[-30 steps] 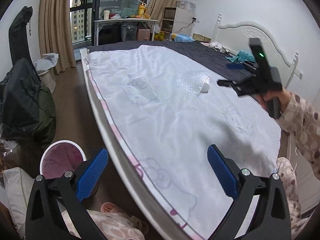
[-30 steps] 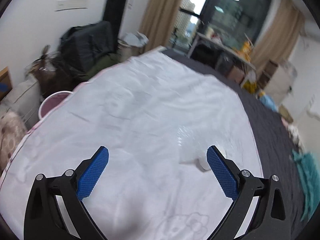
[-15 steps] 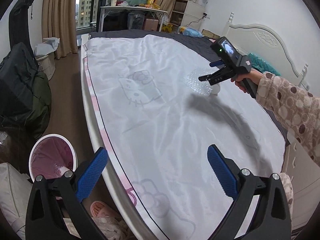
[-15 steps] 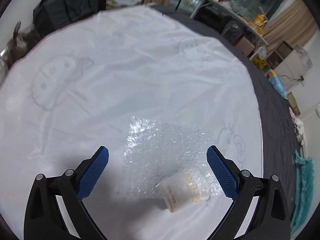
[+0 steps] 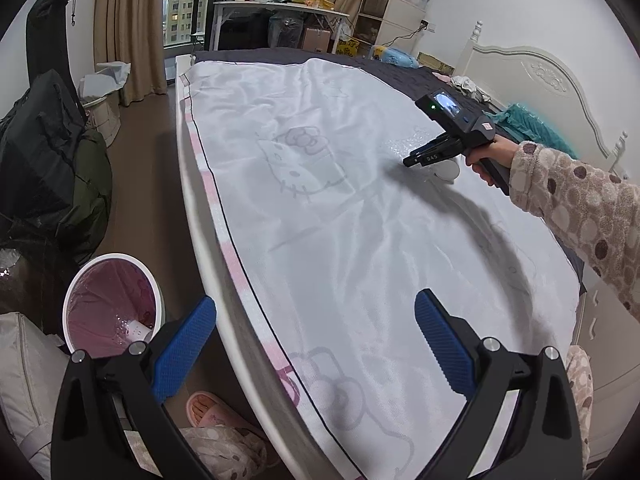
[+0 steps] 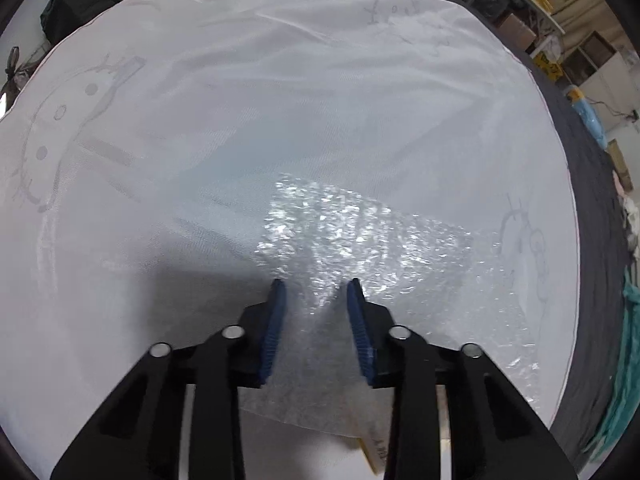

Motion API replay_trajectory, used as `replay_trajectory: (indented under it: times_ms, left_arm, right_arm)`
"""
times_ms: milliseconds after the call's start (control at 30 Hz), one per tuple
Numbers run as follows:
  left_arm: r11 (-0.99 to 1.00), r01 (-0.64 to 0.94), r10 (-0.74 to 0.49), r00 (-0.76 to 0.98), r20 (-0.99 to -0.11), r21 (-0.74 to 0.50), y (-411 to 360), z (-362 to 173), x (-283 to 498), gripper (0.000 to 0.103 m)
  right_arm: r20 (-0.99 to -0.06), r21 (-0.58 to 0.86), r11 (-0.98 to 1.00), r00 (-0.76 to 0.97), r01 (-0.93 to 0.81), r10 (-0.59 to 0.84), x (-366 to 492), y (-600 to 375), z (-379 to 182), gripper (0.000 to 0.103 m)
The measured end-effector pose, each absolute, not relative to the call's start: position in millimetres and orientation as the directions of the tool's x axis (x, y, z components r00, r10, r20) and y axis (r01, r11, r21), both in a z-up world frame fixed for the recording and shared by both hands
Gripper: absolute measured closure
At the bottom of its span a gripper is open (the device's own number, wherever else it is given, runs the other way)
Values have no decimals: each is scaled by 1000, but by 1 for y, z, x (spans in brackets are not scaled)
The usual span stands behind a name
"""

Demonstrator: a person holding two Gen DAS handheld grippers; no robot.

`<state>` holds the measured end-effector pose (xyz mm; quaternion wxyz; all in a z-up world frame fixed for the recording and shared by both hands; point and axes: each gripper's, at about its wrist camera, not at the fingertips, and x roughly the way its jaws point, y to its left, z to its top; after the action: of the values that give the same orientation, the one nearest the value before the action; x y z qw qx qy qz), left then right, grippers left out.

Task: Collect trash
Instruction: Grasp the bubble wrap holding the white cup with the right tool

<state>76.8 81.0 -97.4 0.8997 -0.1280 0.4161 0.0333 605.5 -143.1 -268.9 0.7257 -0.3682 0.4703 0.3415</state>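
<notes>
at right of the left view, a sleeved arm reaches across the bed, tilting the right gripper steeply down; its jaws have just been closing, bubble wrap between them, pads not visibly pressing. the left gripper gapes, lower frame.

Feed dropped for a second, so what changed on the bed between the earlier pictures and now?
The right gripper came down over the bubble wrap and its jaws have just been closing, the wrap between them; a firm pinch isn't clear yet. The left gripper stayed open near the bin; the cup stayed beside the wrap.
</notes>
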Motion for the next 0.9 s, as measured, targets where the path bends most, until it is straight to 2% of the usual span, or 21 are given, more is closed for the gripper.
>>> replay_trajectory:
  times_ms: [133,300,433,667,900]
  left_arm:
    - [965,-170,-38,659,-751,-198,80,-93,74,5]
    - [973,-167,-5,672,-740,-158,75,-78,65,5]
    - [976,-163,9,685,-729,-141,70,-67,56,5]
    - [984,-126,1,704,-711,-124,51,-52,42,5]
    - [993,-69,-23,700,-713,-100,22,-48,49,5]
  right_arm:
    - [-936,-254,452,335,-855,108,586,-133,-278,103]
    - [-911,-272,468,382,-841,156,565,-129,-260,103]
    - [-884,-216,507,387,-835,261,531,-146,-227,103]
    - [-827,-49,572,355,-819,437,492,-206,-183,103]
    - [-749,113,630,350,-768,562,466,-283,-166,103]
